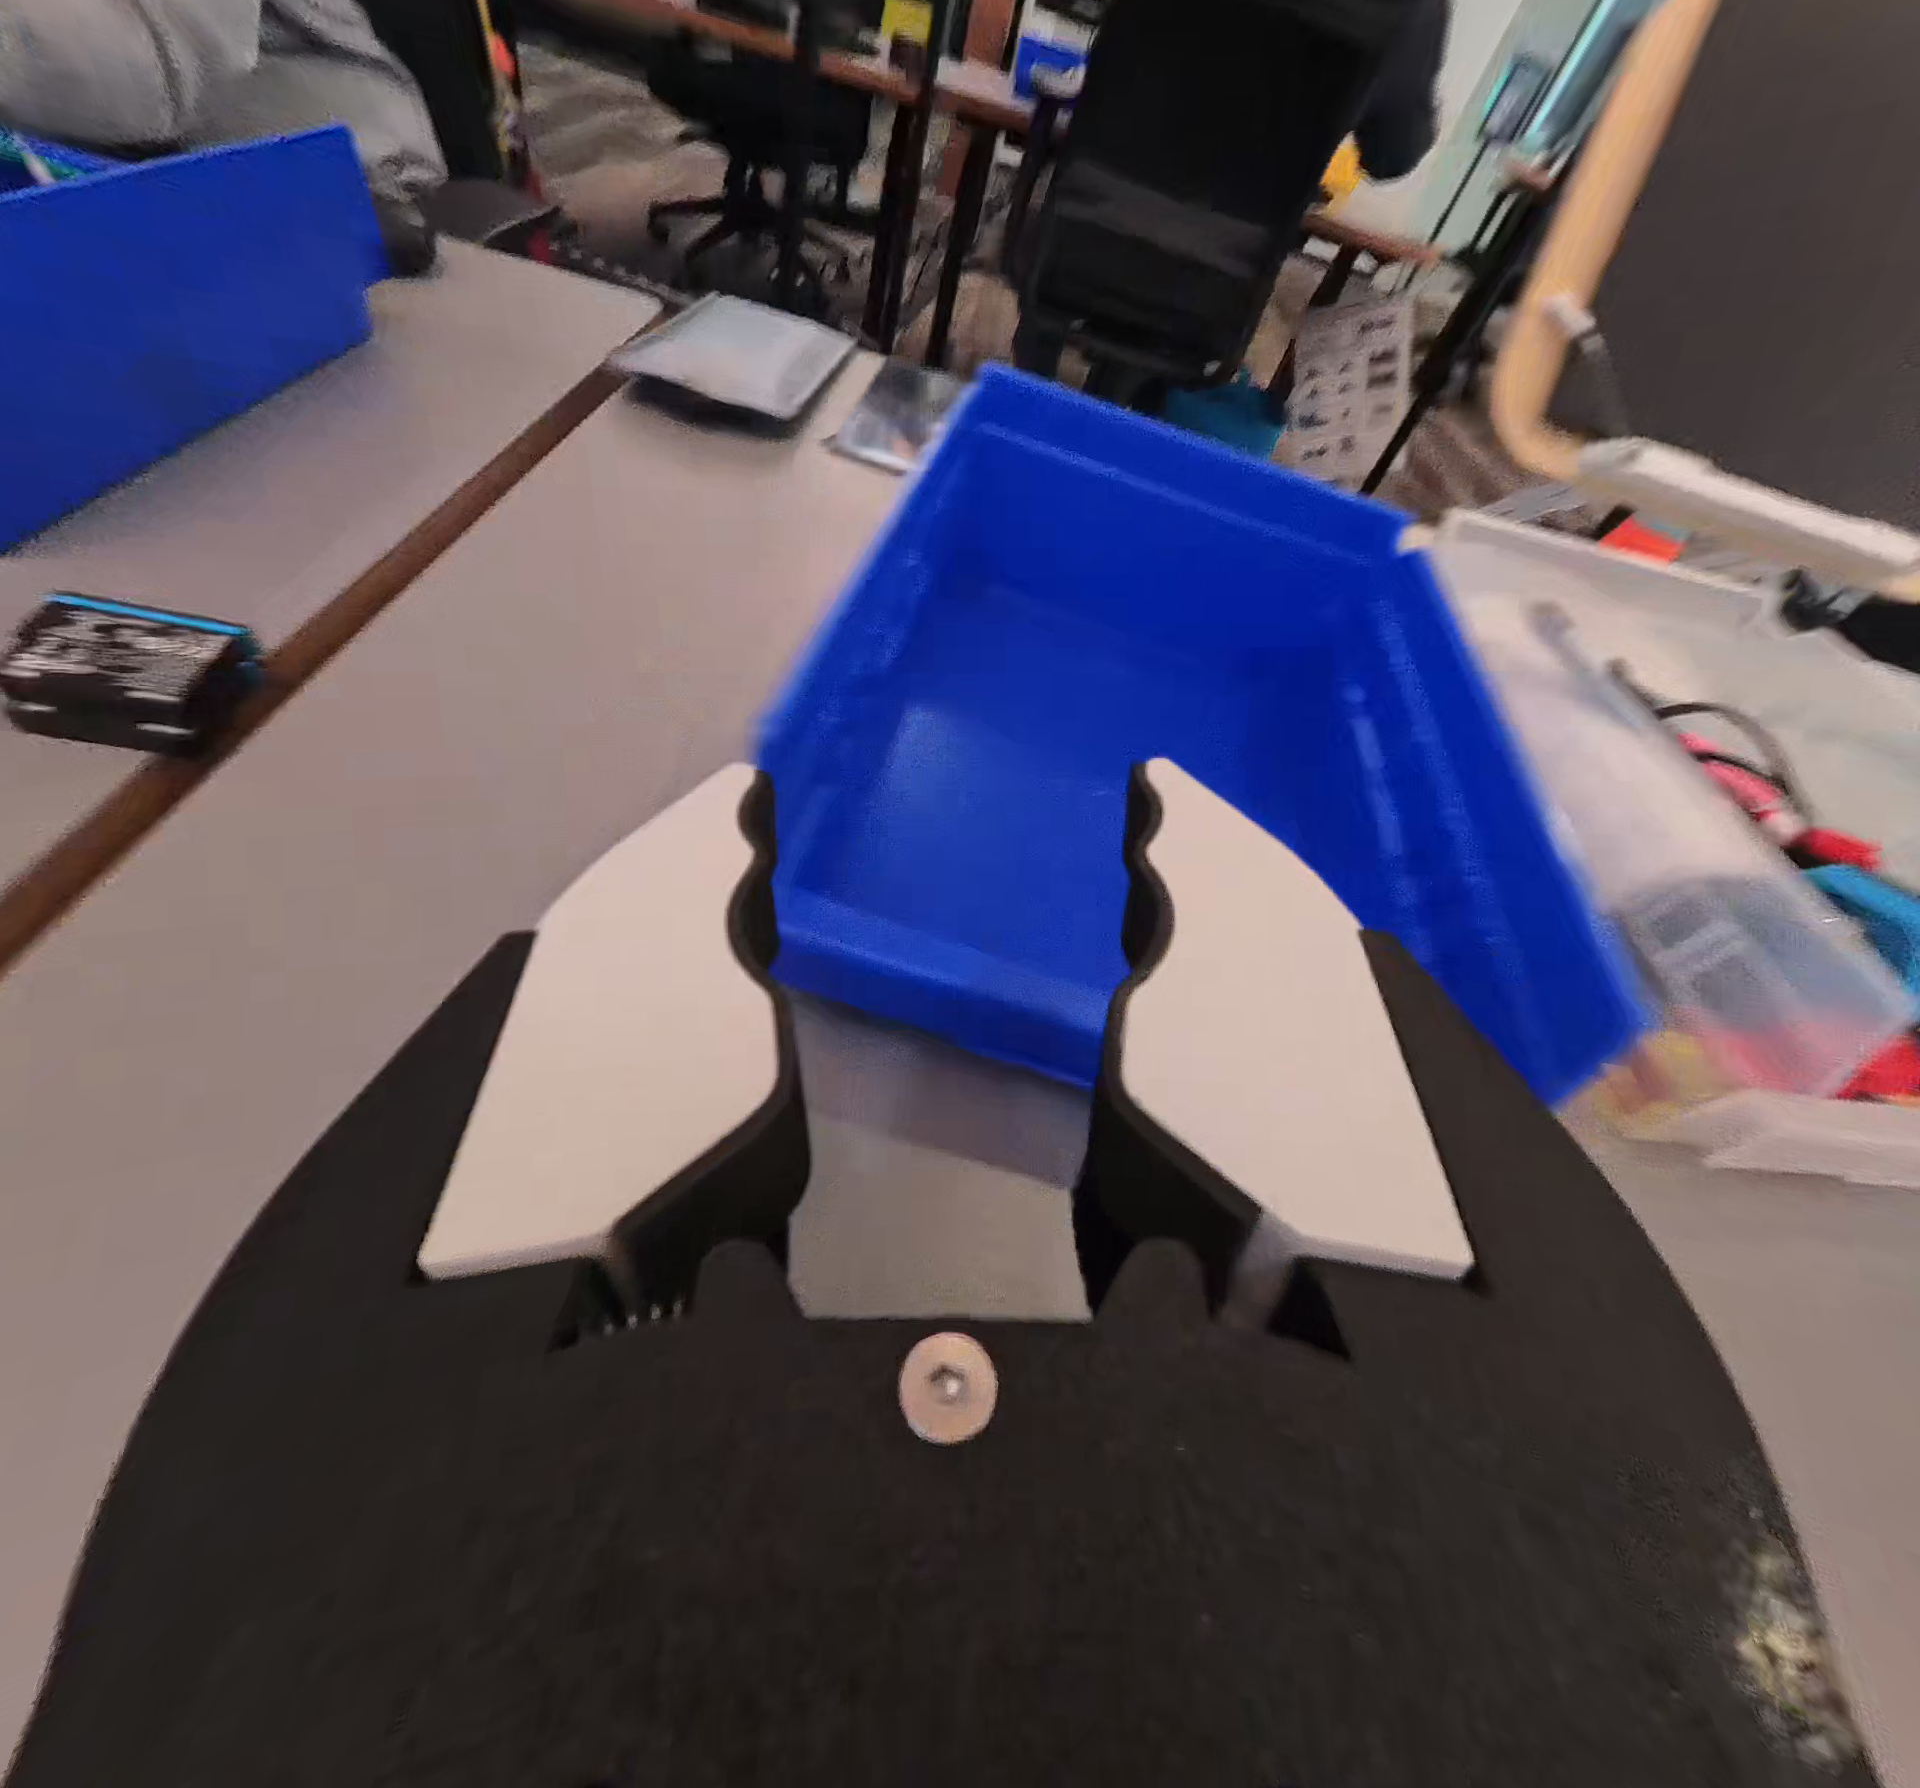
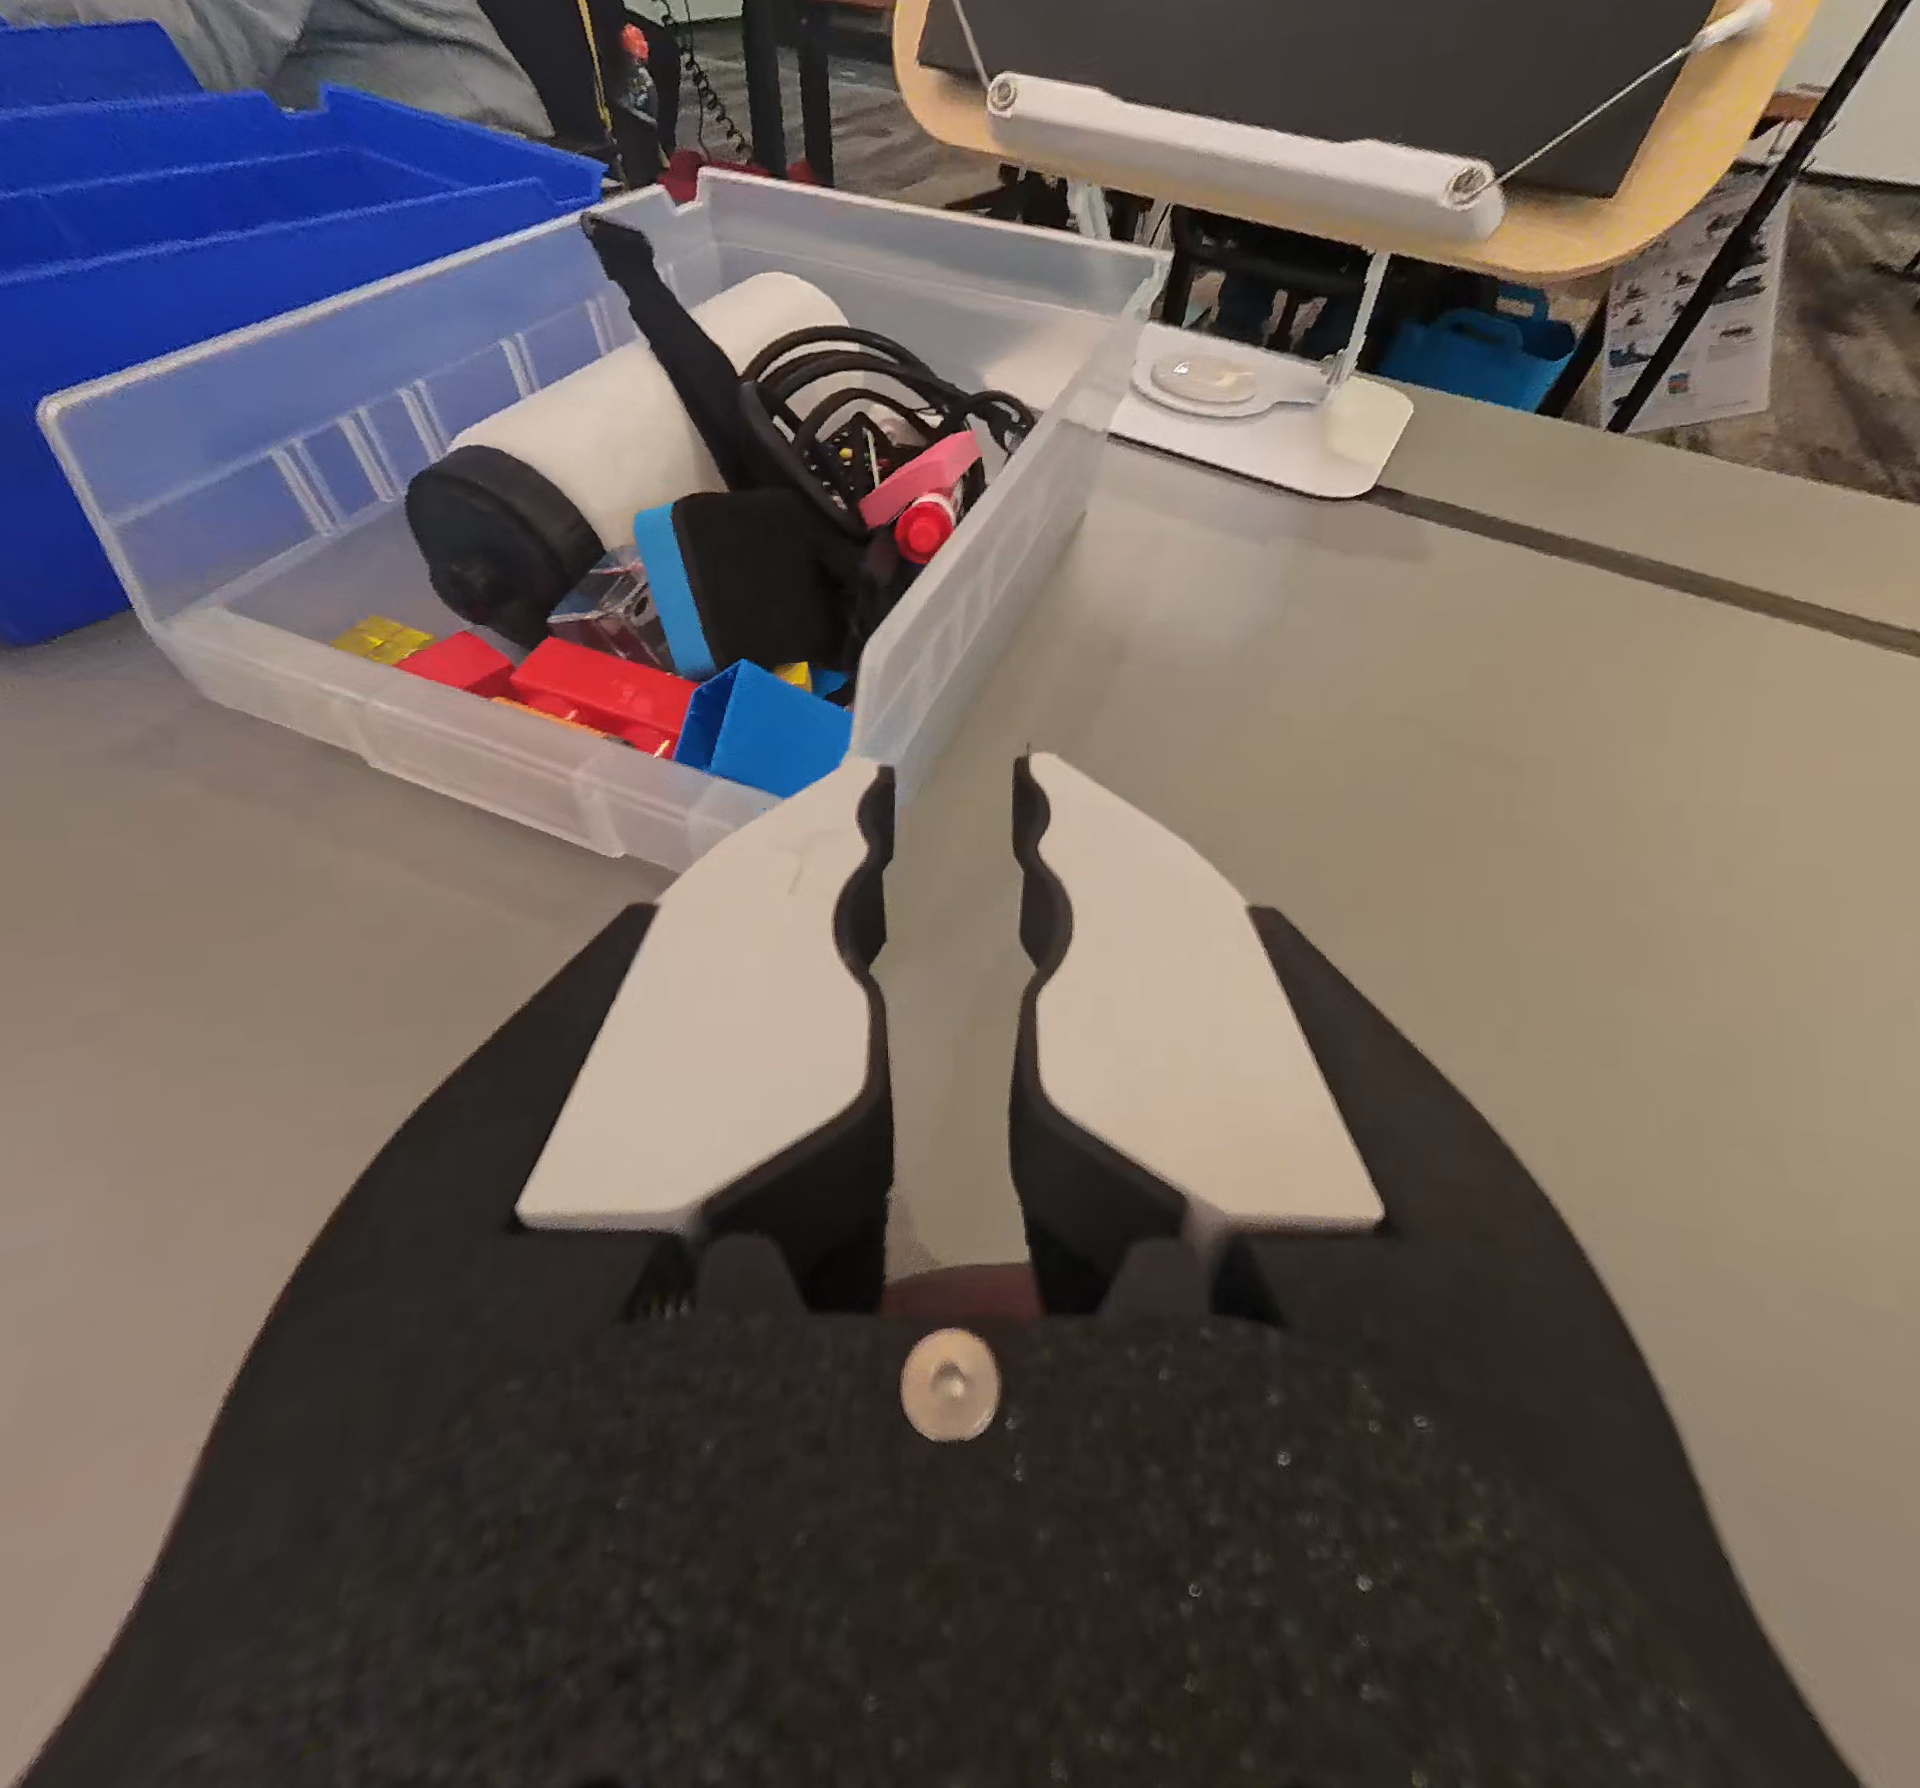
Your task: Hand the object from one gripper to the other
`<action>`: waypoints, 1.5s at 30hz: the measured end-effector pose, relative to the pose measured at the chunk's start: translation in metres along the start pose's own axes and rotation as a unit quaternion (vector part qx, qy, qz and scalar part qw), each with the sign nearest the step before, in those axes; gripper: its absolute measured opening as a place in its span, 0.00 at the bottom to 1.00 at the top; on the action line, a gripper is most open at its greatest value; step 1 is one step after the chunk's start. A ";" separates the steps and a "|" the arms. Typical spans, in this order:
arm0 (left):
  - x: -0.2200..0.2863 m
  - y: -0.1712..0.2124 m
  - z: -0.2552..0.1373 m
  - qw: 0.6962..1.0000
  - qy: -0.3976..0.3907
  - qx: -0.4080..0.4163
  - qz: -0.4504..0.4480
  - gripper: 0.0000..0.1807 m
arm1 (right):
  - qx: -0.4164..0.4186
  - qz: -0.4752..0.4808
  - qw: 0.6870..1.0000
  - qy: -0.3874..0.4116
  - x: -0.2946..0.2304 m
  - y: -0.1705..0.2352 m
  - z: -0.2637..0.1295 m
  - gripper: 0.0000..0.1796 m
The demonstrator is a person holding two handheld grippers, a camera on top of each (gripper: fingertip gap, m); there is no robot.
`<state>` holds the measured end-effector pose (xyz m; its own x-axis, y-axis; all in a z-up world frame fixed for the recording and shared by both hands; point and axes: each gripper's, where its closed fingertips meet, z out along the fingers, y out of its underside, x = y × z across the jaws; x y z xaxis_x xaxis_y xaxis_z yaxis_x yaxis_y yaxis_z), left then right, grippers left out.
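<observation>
In the left wrist view my left gripper (image 1: 951,782) is open wide and holds nothing. Its fingertips hang over the near front edge of an empty blue bin (image 1: 1174,533), which is blurred by motion. In the right wrist view my right gripper (image 2: 951,772) has a narrow gap between its jaws, and only the grey table (image 2: 1455,803) shows through it. It sits just right of the near corner of a clear plastic bin (image 2: 977,595). That bin holds a small blue box (image 2: 769,725), red blocks (image 2: 603,689), a white roll (image 2: 644,408) and black cables. Neither gripper shows in the other's view.
Larger blue bins (image 2: 260,211) stand left of the clear bin. A black battery pack (image 1: 125,673) and another blue bin (image 1: 177,315) lie on the left table. A wood-framed board on a white stand (image 2: 1247,149) is at the back right. A person's grey sleeve (image 2: 312,3) is at the far left. One gripper's finger ends stand about 50 cm off the other's.
</observation>
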<state>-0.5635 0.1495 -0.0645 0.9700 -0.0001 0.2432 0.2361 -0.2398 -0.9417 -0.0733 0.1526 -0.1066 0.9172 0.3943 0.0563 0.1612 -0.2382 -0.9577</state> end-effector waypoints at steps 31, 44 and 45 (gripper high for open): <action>0.002 0.070 -0.016 0.974 -0.007 -0.180 0.139 0.02 | -0.092 0.011 0.991 -0.092 -0.281 -0.023 0.078 0.23; 0.049 -0.008 -0.105 0.964 -0.114 -0.027 0.237 0.03 | -0.050 -0.001 0.996 -0.075 -0.264 -0.081 0.058 0.04; 0.062 -0.021 -0.108 0.966 -0.112 -0.005 0.235 0.03 | -0.026 0.002 0.997 -0.071 -0.254 -0.097 0.049 0.04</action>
<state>-0.5144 0.0492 -0.0046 0.9585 0.0983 -0.2676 -0.2325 -0.2739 -0.9332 -0.3398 0.1193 -0.0413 0.8573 0.5148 0.0090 0.1808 -0.2847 -0.9414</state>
